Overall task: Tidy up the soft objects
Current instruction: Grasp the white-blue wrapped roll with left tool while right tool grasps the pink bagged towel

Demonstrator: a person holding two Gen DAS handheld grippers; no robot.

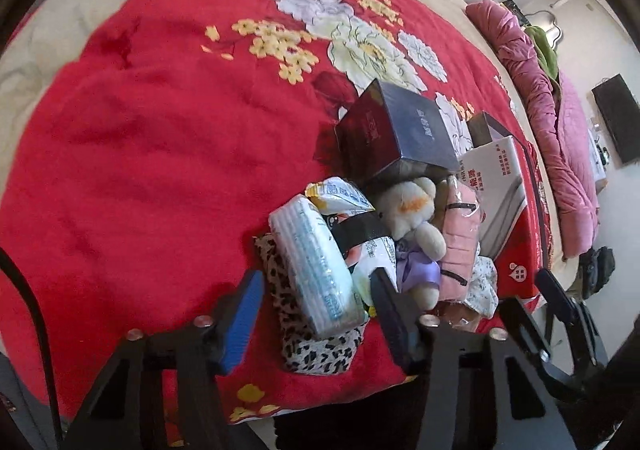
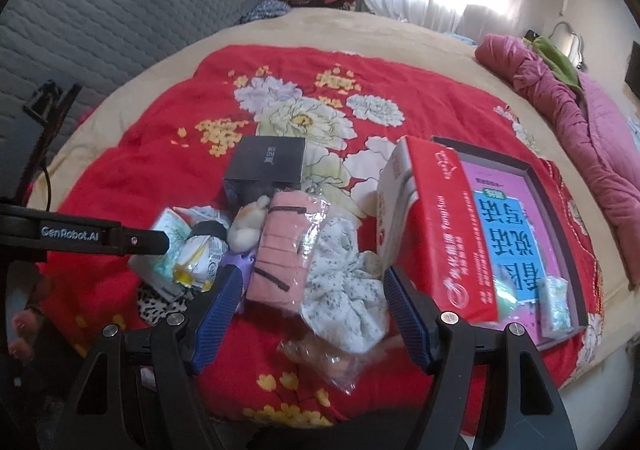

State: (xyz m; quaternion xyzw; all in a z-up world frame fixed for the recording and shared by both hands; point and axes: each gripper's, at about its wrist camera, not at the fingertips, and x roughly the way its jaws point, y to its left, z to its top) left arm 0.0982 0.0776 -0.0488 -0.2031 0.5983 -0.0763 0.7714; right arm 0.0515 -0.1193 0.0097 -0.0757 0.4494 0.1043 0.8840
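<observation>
So there's a heap of soft stuff near the front edge of the bed, on a red flowered blanket. The left claw is spread around a tissue pack lying on a leopard-print cloth, pads not touching it. The right claw is spread wide over a pink bagged garment and a white floral cloth. A teddy bear sits between them, boxes behind.

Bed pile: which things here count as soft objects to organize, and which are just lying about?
Soft objects to organize: tissue pack, teddy bear, pink bagged garment, floral cloth, leopard-print pouch.

Lying about: dark box, red carton, tray.
</observation>
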